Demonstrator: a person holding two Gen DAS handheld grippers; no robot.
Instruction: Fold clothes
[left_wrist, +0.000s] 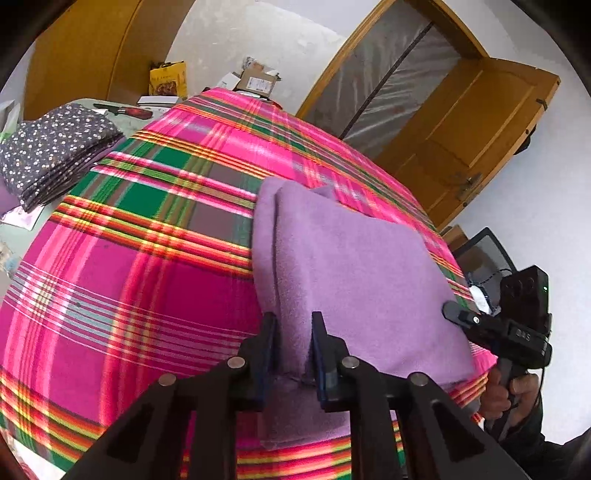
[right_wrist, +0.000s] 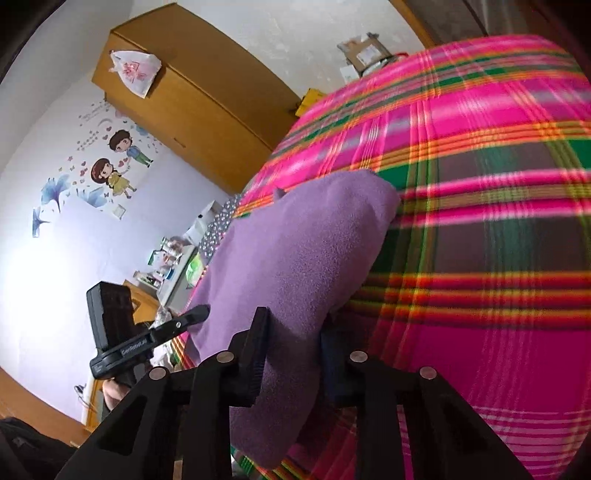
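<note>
A folded purple fleece garment (left_wrist: 354, 266) is laid on a bed covered by a pink, green and orange plaid sheet (left_wrist: 147, 280), toward the near edge of the sheet. The left gripper (left_wrist: 293, 325) is seen clamped on the garment's near edge, a ridge of fleece being pinched up between its two dark pads. The right gripper (right_wrist: 295, 325) is likewise closed on purple fabric at another part of the same near edge, the cloth being bunched between its fingers (right_wrist: 258, 332) and draped over them (the far pad is mostly hidden by the fleece). In the left wrist view the right gripper's body is visible at the right side, held by a hand (left_wrist: 517, 391) just off the bed's edge; in the right wrist view the other tool is visible at the left, its tip next to the garment. A second folded piece, dark with small white dots (left_wrist: 55, 147), is stacked at the sheet's far left corner, well apart from the purple one. A wooden door (left_wrist: 472, 140) and a wooden wardrobe (right_wrist: 192, 96) are seen behind the bed, and cartoon wall stickers (right_wrist: 110, 166) are seen on the wall.
</note>
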